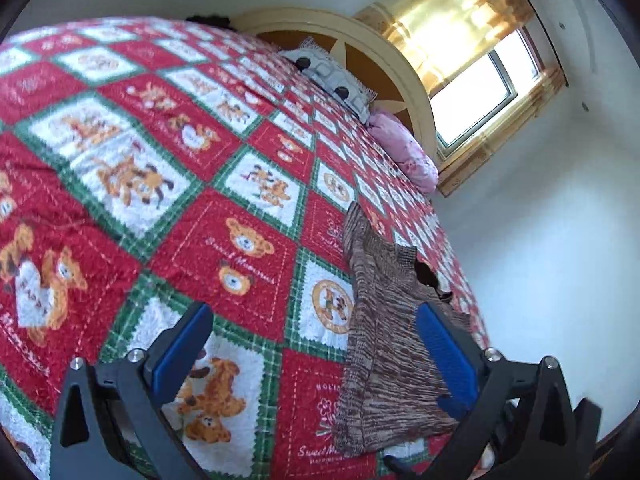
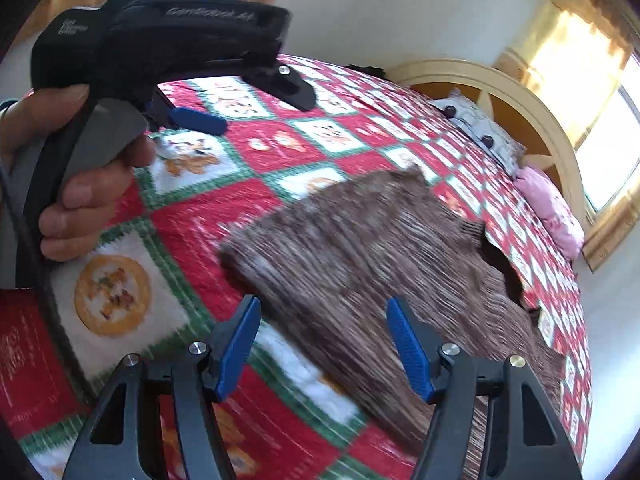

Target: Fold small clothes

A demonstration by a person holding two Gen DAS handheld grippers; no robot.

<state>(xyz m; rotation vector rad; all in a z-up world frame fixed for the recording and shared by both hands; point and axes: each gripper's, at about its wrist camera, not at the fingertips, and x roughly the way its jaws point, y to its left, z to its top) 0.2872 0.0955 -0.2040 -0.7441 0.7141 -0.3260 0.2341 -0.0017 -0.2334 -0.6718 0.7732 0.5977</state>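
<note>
1 brown knit top (image 2: 360, 260) lies spread on the bed (image 1: 248, 216) quilt, seemingly unfolded. My left hand-held gripper (image 1: 316, 332) and right hand-held gripper (image 2: 322, 344) both hover over it, fingers apart, gripping nothing; I judge all folding remains.

Quilted bed (image 1: 168, 184), sunlit window (image 1: 476, 108)

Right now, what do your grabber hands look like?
Each gripper has black angular arms, silver bolts and two ribbed blue pads. The left gripper has a curved black body with faint grey lettering, a grey handle, and a bare hand around it.
</note>
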